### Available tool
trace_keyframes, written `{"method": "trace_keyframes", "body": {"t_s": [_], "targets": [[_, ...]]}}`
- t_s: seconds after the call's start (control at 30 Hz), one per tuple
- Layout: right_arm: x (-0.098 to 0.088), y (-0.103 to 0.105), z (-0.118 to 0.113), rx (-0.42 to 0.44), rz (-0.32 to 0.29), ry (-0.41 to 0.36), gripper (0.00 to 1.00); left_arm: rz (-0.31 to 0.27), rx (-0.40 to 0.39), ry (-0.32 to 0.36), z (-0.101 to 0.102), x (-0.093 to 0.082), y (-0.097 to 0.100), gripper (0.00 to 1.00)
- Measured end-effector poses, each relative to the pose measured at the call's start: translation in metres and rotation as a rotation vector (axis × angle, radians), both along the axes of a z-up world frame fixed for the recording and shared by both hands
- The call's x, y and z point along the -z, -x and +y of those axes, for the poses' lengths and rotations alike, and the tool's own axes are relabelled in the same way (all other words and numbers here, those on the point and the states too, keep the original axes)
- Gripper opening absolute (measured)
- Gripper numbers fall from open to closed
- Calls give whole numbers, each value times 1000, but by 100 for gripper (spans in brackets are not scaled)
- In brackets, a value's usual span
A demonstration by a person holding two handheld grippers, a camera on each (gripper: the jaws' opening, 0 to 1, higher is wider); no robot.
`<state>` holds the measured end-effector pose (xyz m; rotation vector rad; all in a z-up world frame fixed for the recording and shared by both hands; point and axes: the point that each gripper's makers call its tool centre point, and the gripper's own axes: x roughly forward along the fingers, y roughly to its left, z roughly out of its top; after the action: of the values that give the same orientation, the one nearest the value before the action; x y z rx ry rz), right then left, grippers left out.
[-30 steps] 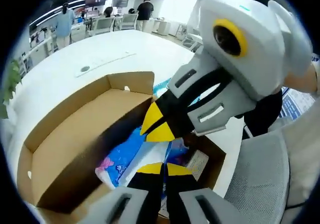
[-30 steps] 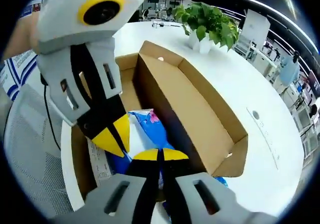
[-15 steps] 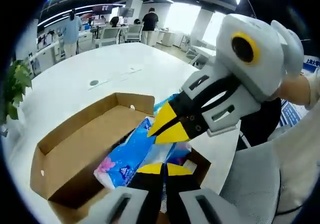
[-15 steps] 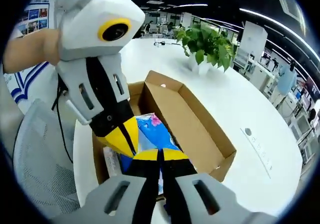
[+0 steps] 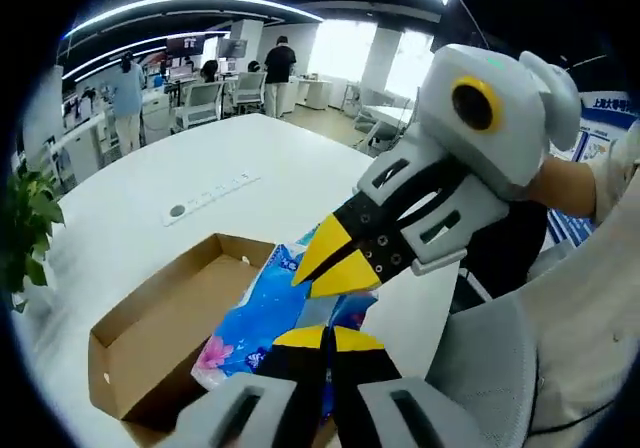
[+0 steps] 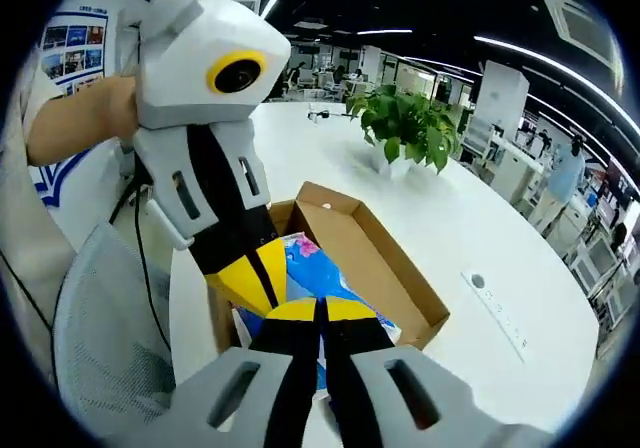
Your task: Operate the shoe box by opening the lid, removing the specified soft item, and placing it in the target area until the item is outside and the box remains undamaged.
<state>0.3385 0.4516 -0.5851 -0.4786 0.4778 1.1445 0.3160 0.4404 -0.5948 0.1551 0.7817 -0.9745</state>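
The soft blue pack (image 5: 268,313) hangs above the open shoe box (image 5: 150,343), which sits on the big white table (image 5: 150,218). I think the pack could slip and drop back into the box, because it is floppy and each gripper seems to pinch just a small bit of its thin wrap. If the two grippers pull apart from each other, the wrap might tear. If a low corner of the pack catches the cardboard wall, the box could tip or bend.

The left gripper (image 5: 322,340) has its jaws pressed together with almost no gap, and the blue wrap is pinched between the yellow tips. The right gripper (image 6: 321,311) looks the same, its jaws squeezed tight on the pack (image 6: 318,274). The two grippers hold it side by side, very close, with their tips nearly touching. A green plant (image 6: 408,126) stands far back on the table, well away from the box (image 6: 385,273).
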Motion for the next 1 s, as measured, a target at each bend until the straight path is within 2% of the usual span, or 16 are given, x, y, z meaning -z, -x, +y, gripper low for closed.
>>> {"method": "trace_keyframes", "body": {"t_s": [0.2,0.53,0.77,1.0], "targets": [[-11,9,-24,30,7,-2,0,-11,39,11,-22,-9,6,0],[-19,21,-68,72,7,23,0,-13,115,35,-72,-20,19,0],[-27,20,-100,111,28,33,0,-18,163,41,-101,-25,18,0],[-25,13,-131,153,25,45,0,-36,215,29,-131,-24,11,0]]}}
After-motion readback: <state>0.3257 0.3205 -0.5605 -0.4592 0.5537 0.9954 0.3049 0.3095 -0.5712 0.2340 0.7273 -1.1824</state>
